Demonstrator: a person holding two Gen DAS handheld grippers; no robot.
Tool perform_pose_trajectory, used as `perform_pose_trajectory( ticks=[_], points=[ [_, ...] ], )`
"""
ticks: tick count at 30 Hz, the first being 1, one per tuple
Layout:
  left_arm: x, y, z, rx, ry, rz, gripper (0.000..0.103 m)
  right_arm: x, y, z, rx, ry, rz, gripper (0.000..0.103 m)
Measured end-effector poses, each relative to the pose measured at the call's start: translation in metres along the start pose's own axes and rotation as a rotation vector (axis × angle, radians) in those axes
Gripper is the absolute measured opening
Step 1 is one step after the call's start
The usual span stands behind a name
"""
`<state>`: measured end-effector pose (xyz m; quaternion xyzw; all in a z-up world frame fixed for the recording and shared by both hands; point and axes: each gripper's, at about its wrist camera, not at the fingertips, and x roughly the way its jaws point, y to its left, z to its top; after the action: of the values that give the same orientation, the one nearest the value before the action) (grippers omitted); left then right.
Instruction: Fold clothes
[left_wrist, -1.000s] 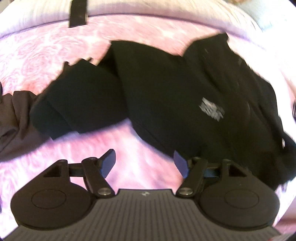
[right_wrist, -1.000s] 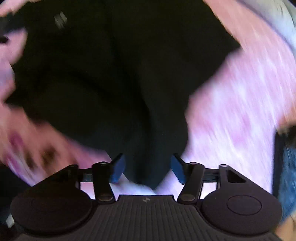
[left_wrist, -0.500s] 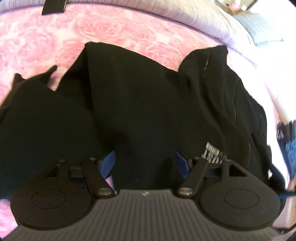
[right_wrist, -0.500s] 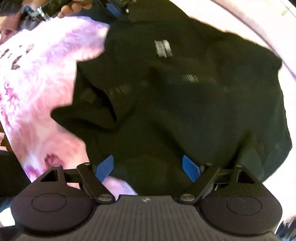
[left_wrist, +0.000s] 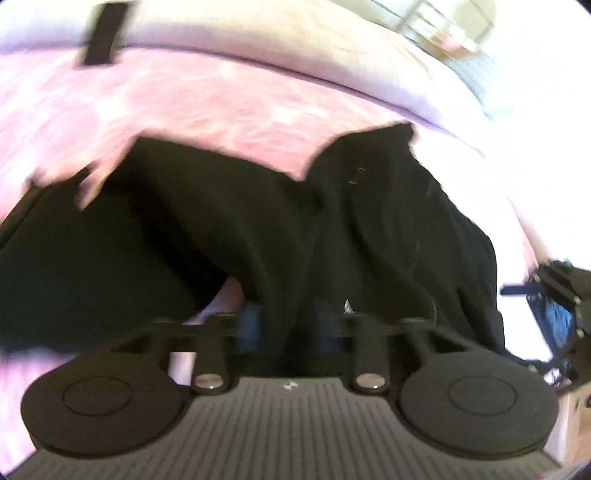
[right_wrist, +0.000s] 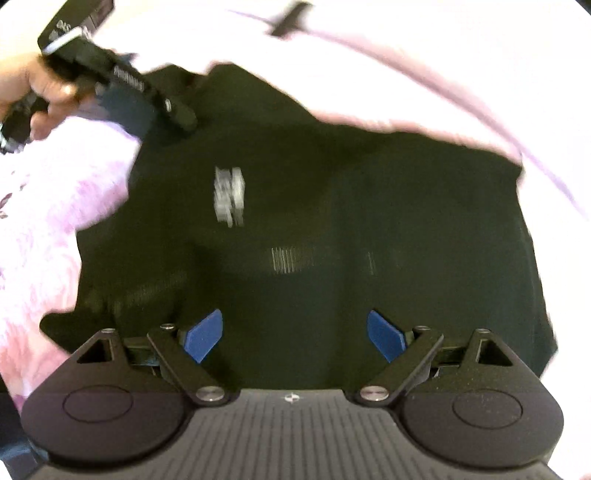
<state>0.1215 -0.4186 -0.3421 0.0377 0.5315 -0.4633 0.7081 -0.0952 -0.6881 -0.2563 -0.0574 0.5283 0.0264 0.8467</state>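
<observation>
Black garment (left_wrist: 288, 229) spread over a pink rose-patterned bedspread (left_wrist: 184, 96), filling most of both wrist views, somewhat blurred. Left gripper (left_wrist: 290, 325) low at the near edge of the cloth, blue pads (left_wrist: 248, 325) drawn in with a raised ridge of black fabric pinched between them; dim and smeared there, but clamped on the garment as far as can be told. Ahead of that gripper, fabric lifted into a fold running away and to the right, a collar-like peak at far right, a sliver of pink showing just left of the pinch. Dark strap-shaped object (left_wrist: 103, 37) far ahead and to the left, at the pale border of the bed. Right gripper (right_wrist: 295, 336) over the middle of the garment (right_wrist: 332, 206), blue pads (right_wrist: 203, 336) set wide apart, nothing between them but flat black cloth below; contact with the cloth impossible to tell. Ahead and slightly left of it, a small white printed mark (right_wrist: 229, 195), blurred beyond reading. Far ahead and to the left in the right wrist view, left gripper (right_wrist: 173, 114) at the garment's far corner, gripped by a hand (right_wrist: 40, 88). Pink bedspread (right_wrist: 55, 206) exposed along the left and beyond the far edge of the cloth.
</observation>
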Motion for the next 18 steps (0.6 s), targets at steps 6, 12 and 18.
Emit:
perform_pose_trajectory(
  ticks=[6, 12, 18],
  points=[
    [-0.026, 0.015, -0.076, -0.225, 0.014, 0.051, 0.064, 0.058, 0.01, 0.1, -0.322, -0.112, 0.07, 0.088],
    [-0.029, 0.014, -0.134, -0.416, 0.015, 0.04, 0.065, 0.125, 0.016, 0.202, -0.371, -0.099, 0.152, 0.088],
    [-0.018, 0.005, -0.177, -0.589, -0.012, -0.006, 0.07, 0.201, 0.017, 0.252, -0.278, 0.035, 0.211, 0.088]
  ],
)
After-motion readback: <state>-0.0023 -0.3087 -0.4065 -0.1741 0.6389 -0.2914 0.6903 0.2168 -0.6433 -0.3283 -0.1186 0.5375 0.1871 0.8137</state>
